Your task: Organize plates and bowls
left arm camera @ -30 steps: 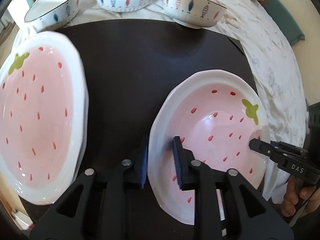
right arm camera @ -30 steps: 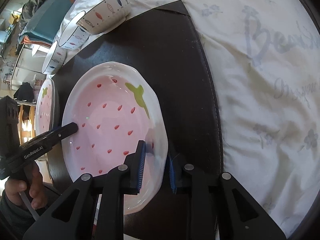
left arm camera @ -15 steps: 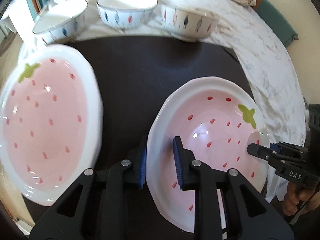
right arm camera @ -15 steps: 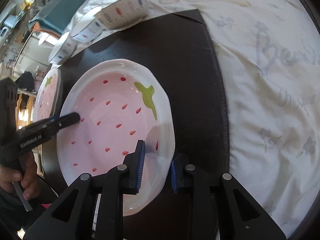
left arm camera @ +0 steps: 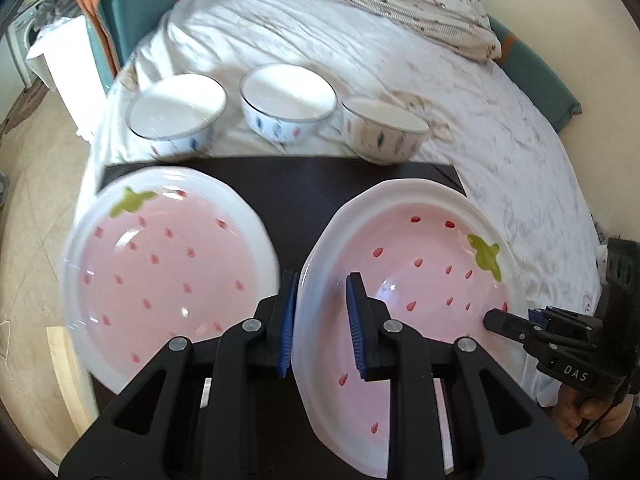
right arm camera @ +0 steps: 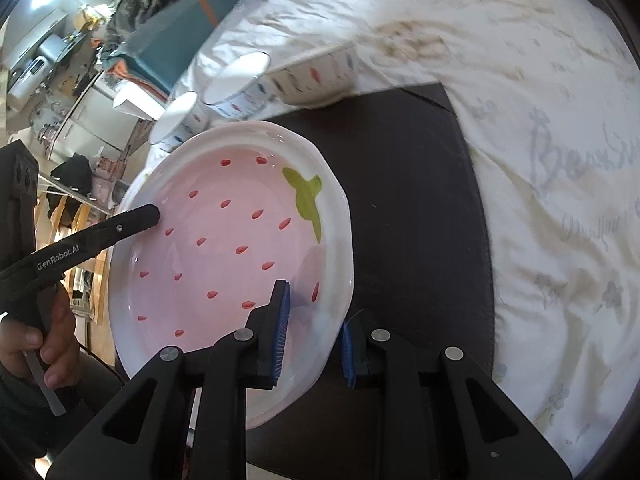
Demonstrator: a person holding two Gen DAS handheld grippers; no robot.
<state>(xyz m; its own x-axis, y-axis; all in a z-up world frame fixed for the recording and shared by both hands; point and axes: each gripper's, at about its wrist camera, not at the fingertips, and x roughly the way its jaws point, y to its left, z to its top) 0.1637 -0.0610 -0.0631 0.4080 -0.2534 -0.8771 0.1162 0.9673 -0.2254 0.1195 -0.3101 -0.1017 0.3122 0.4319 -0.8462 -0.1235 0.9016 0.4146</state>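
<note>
My left gripper [left arm camera: 322,322] is clamped narrow on the near-left rim of the right strawberry plate [left arm camera: 420,280], blue pads either side of the white edge. My right gripper [right arm camera: 314,330] bites the same plate's opposite rim, one pad inside the bowl of the plate, the other under its lip. Both grips tight, plate carried betw. the two tools above the dark mat [left arm camera: 304,196], tilted toward the left-wrist cam.

The plate: pale pink centre, red seed marks, green leaf patch near its far-right edge, wide white wavy rim. A second strawberry plate [left arm camera: 168,276] of the same pattern sits just left of it, blurred in the left-wrist view. Three fish-pattern bowls [left arm camera: 286,104] line the mat's far edge on a white bedsheet [left arm camera: 500,152].

Vs. 1 s ago: both cams sit higher and tip up, so bowls that hugged the top of frame now show mid-frame w/ much more bed behind. The held plate has come off the mat. Jaw width unchanged on both sides.
</note>
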